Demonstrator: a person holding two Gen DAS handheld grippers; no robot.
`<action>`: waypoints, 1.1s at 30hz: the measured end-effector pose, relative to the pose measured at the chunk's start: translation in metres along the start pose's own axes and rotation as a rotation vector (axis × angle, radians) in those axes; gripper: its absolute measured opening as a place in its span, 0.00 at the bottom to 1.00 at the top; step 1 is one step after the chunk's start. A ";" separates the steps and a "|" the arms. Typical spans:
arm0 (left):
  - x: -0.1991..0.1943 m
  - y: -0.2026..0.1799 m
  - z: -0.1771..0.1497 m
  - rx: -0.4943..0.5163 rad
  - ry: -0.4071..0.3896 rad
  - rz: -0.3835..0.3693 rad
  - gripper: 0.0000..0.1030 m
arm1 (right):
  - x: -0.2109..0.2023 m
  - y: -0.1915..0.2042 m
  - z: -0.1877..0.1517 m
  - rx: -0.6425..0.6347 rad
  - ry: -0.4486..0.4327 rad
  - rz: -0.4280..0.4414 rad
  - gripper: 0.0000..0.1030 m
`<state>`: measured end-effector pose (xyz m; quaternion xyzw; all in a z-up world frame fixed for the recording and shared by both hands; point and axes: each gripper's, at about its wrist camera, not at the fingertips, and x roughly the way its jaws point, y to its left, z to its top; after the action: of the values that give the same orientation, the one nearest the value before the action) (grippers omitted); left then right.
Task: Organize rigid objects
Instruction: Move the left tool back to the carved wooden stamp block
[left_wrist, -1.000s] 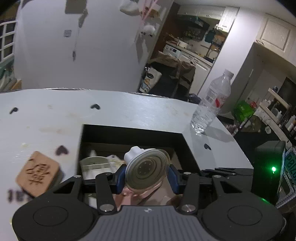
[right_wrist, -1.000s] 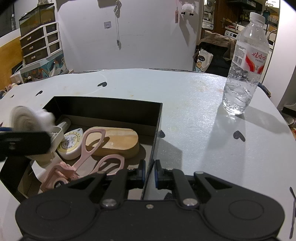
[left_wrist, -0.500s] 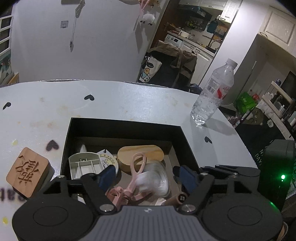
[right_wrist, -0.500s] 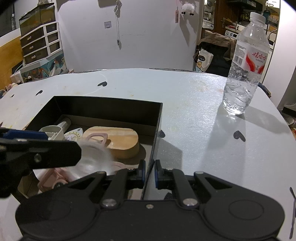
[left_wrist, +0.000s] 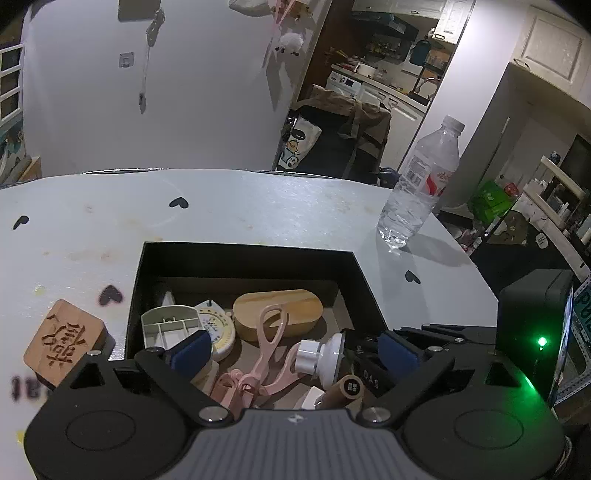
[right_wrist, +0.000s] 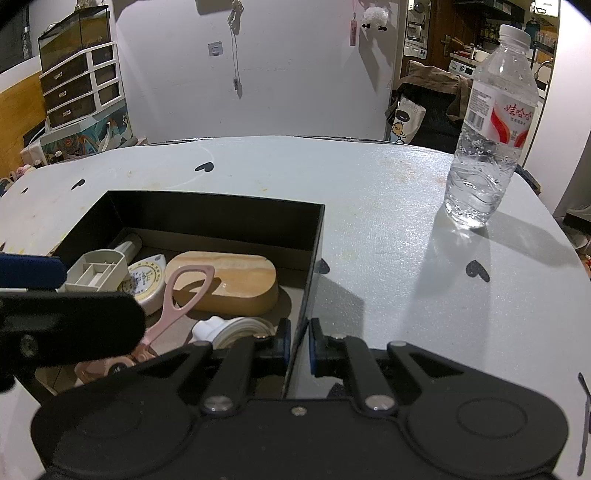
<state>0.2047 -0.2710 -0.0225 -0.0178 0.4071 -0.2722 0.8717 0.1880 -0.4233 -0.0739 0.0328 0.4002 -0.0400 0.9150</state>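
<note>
A black open box (left_wrist: 251, 260) (right_wrist: 207, 212) sits on the white table. In it lie a white suction cup (left_wrist: 323, 356) (right_wrist: 236, 328), pink scissors (left_wrist: 269, 343) (right_wrist: 184, 295), a wooden oval block (left_wrist: 277, 310) (right_wrist: 232, 280), a round tape measure (left_wrist: 218, 328) (right_wrist: 146, 280) and a grey divided tray (left_wrist: 168, 326) (right_wrist: 96, 271). My left gripper (left_wrist: 291, 354) is open and empty above the box's near end. My right gripper (right_wrist: 298, 345) is shut on the box's right wall near its front corner. A carved wooden tile (left_wrist: 64, 341) lies on the table left of the box.
A water bottle (left_wrist: 421, 184) (right_wrist: 487, 125) stands on the table at the far right. A black device with a green light (left_wrist: 535, 325) sits at the right edge. A brown cylinder (left_wrist: 345, 389) lies at the box's near end.
My left gripper opened and dropped the white suction cup, which fell into the box and now lies on its side. The left camera view rose. My right gripper has not moved.
</note>
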 end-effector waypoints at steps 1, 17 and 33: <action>-0.001 0.000 -0.001 0.003 -0.001 0.006 0.95 | 0.000 0.000 0.000 0.000 0.000 0.000 0.10; -0.009 0.004 -0.002 0.044 0.006 0.079 0.99 | 0.002 -0.003 -0.001 0.002 0.000 0.001 0.10; -0.060 0.055 -0.027 0.049 0.004 0.157 1.00 | 0.000 0.001 -0.001 -0.002 -0.002 0.000 0.10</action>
<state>0.1794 -0.1897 -0.0130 0.0362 0.4022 -0.2131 0.8897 0.1872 -0.4223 -0.0747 0.0317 0.3994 -0.0398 0.9154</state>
